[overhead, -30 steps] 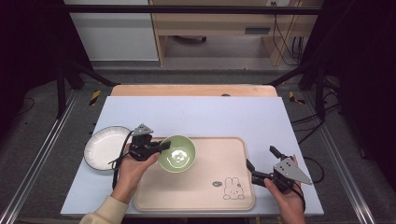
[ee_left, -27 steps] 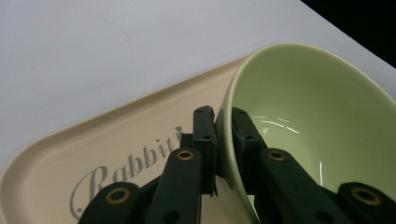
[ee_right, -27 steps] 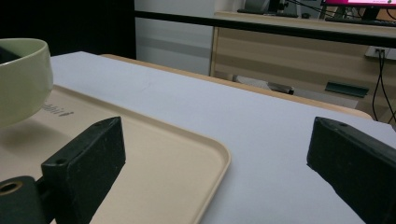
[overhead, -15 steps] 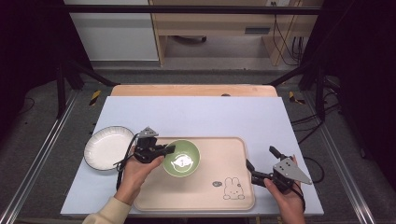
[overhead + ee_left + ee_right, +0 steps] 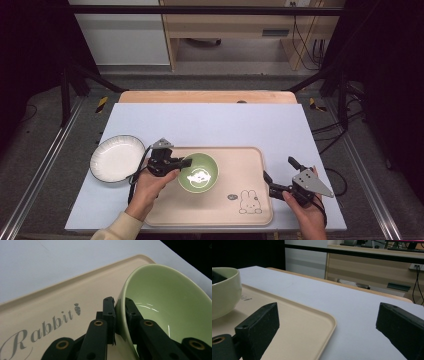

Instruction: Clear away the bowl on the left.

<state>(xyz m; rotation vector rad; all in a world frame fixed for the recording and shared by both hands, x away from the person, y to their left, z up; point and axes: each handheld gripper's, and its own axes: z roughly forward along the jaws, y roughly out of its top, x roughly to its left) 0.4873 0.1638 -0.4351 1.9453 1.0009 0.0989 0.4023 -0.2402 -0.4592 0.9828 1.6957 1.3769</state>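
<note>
A pale green bowl is over the left half of a beige tray printed with a rabbit. My left gripper is shut on the bowl's left rim, one jaw inside and one outside. The left gripper view shows the pads pinching the rim of the bowl close up, with my left gripper above the tray. My right gripper stands open at the tray's right edge, nothing between its jaws. From my right gripper the bowl shows at the far left on the tray.
A white plate lies on the light table top to the left of the tray, close behind the left hand. The table's far half is bare. A wooden bench and cables stand beyond the table's far edge.
The left gripper and the green bowl have shifted slightly to the right and toward the person over the tray. The right gripper has kept still.
</note>
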